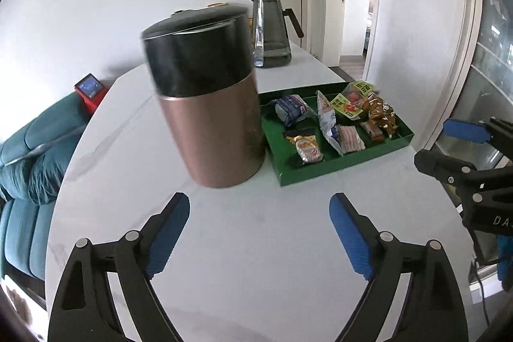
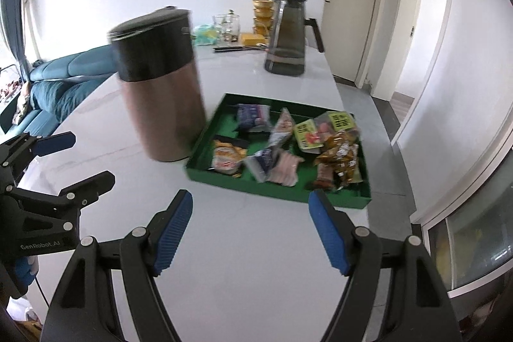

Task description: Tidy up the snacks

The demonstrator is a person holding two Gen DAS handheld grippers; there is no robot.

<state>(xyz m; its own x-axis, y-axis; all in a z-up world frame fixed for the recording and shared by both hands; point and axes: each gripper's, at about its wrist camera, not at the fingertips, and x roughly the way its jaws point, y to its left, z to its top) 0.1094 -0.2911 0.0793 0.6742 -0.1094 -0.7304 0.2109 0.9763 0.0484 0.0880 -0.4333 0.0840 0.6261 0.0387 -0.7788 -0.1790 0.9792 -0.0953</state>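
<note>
Left wrist view: the left claw (image 1: 259, 207) hangs over the white worktop (image 1: 224, 246) with its blue pads spread wide and nothing between them. Straight ahead of it stands a copper canister (image 1: 208, 104) with a dark lid, blocking the line to the far end of the worktop. Just to the canister's right lies the green tray (image 1: 340, 165), near the worktop's right edge, holding the snacks (image 1: 333, 120): wrapped packets in blue, white, gold, brown and yellow-green. Whether canister and tray touch cannot be told. A glass jug (image 1: 272, 31) stands beyond the tray, toward the far right corner. A teal sofa (image 1: 32, 156) sits past the left edge.

In the right wrist view the right claw (image 2: 250, 201) is likewise wide open and empty, its right pad overlapping the tray's (image 2: 198, 156) near edge in the picture. The canister (image 2: 160, 85) stands left of the tray; the jug (image 2: 288, 37), stacked gold bowls (image 2: 263, 15) and glassware (image 2: 226, 24) crowd the far end. The left claw (image 2: 80, 159) shows at the left.
</note>
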